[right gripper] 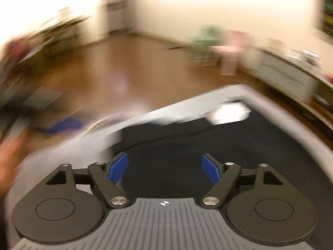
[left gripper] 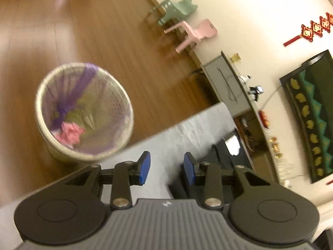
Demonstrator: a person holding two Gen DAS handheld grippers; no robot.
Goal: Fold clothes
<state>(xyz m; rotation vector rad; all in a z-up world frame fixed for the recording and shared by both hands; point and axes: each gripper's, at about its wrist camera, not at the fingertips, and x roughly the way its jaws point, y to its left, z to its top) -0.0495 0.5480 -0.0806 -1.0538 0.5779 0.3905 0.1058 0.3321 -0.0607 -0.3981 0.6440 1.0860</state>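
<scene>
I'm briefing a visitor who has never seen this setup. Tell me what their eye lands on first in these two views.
In the left wrist view, the white wastebasket with a purple liner stands out on the brown floor, left of the grey table. Beyond it, a green chair and a pink chair sit by the wall. In the blurred right wrist view, the black garment on the table dominates, with the open right tool over it.

no legible txt, labels, nos.
</scene>
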